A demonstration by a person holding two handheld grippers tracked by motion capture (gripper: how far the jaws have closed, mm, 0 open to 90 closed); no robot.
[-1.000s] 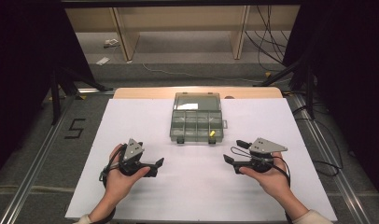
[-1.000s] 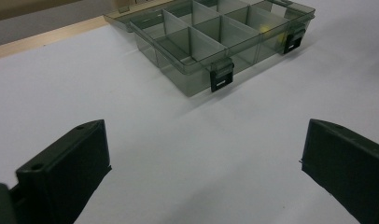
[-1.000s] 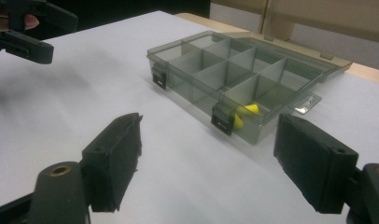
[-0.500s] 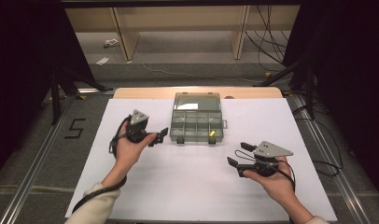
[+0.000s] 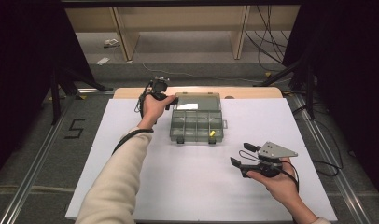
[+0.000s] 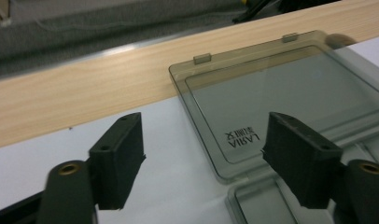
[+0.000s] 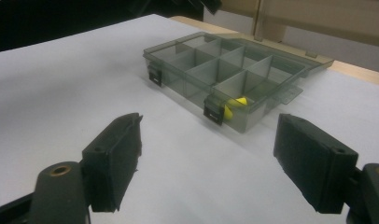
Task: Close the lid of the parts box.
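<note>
A smoky clear compartment box (image 5: 197, 123) lies open mid-table, its lid (image 5: 197, 99) folded flat on the far side. A small yellow piece (image 5: 212, 134) sits in the box's front right compartment. My left gripper (image 5: 172, 101) is open at the lid's far left corner. In the left gripper view, the lid (image 6: 281, 93) lies between and beyond the jaws of that gripper (image 6: 204, 144), whose right jaw is over the lid's edge. My right gripper (image 5: 239, 154) is open near the front right, empty. Beyond my right gripper (image 7: 208, 158) are the box (image 7: 225, 70) and the yellow piece (image 7: 234, 106).
A white sheet (image 5: 178, 177) covers the table, and a strip of bare wood (image 5: 253, 92) shows at its far edge. Two black latches (image 7: 213, 114) sit on the box's front wall. Beyond the table are wooden shelving (image 5: 178, 28), floor cables (image 5: 267, 56) and side rails (image 5: 33, 172).
My left gripper has travelled from the near left of the sheet to the far left corner of the box lid. The right gripper has drifted slightly nearer.
</note>
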